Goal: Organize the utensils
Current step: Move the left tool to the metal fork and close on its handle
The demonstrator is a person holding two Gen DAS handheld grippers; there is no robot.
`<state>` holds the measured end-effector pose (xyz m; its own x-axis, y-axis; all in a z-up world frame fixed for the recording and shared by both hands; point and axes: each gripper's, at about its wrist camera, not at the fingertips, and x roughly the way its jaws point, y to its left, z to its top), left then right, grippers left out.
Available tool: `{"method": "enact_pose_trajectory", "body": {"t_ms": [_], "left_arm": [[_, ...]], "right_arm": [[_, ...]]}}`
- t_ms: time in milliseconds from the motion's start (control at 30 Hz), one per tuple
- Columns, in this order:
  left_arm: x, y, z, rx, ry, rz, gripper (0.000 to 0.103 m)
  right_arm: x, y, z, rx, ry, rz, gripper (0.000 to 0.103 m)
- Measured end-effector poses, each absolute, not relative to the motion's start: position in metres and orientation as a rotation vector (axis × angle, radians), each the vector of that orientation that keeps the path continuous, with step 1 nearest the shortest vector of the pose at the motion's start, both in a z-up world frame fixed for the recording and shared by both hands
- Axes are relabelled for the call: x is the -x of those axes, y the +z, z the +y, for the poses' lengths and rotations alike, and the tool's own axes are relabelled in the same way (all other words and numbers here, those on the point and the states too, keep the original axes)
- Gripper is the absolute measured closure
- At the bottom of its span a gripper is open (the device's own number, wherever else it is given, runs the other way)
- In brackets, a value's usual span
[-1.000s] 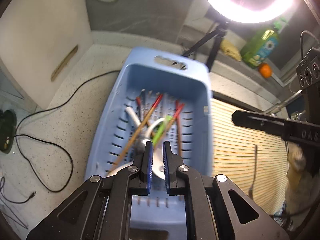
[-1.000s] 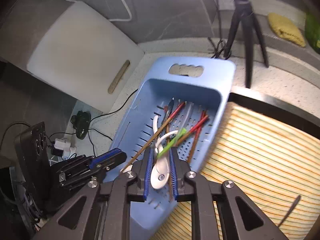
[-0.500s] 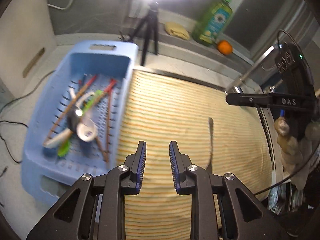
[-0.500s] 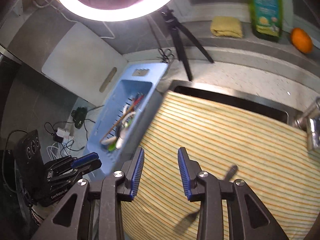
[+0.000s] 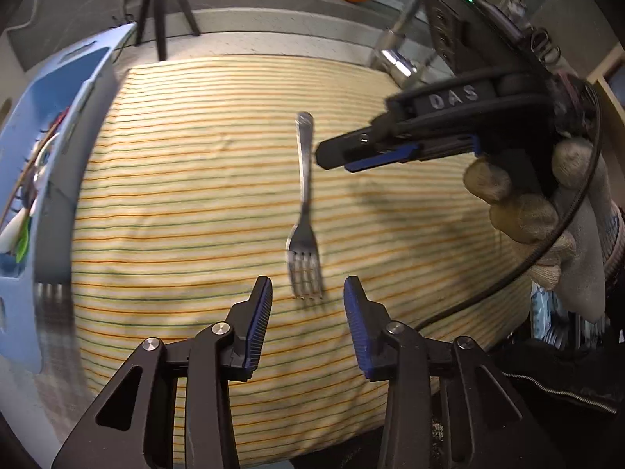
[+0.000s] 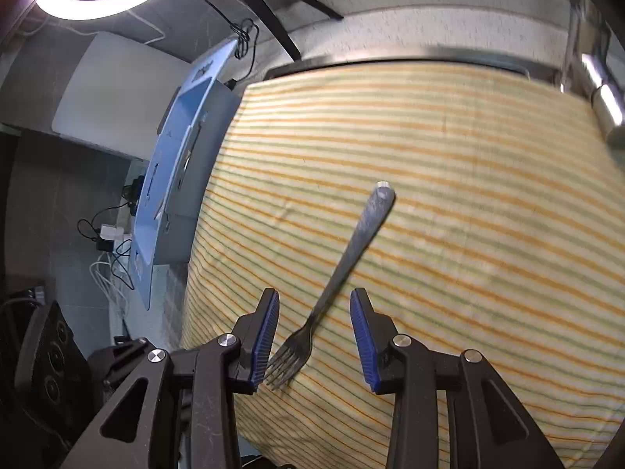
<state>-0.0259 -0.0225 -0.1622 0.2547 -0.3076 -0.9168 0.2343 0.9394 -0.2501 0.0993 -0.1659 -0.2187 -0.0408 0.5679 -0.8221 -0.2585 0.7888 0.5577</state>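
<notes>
Both tongs [image 5: 308,324] [image 6: 314,336] gape empty, left widening, over fork [image 6: 343,265] on striped cloth [image 5: 187,179].

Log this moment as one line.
fork: lying on striped cloth | left hand-held gripper: opening, empty | right hand-held gripper: open, empty

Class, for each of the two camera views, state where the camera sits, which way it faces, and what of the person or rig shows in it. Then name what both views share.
Left wrist: sits on the left gripper, looks down on the fork and striped cloth; the right gripper and gloved hand show.
Right wrist: sits on the right gripper, looks down the fork; only its own fingers show.
Shared: fork, cloth, blue basket.
</notes>
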Motion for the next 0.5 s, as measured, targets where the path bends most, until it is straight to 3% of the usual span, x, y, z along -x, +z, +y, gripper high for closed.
{"method": "enact_pose_trajectory", "body": {"t_ms": [400,500], "left_arm": [[0.020,-0.194,-0.052,-0.098,-0.349,1.313,0.067],[0.023,-0.199,-0.052,-0.098,-0.344,1.308,0.074]], "right_arm": [[-0.098,-0.259,-0.168,-0.436,0.710,1.550,0.069],[-0.101,-0.262,-0.167,-0.478,0.715,1.551,0.070]]}}
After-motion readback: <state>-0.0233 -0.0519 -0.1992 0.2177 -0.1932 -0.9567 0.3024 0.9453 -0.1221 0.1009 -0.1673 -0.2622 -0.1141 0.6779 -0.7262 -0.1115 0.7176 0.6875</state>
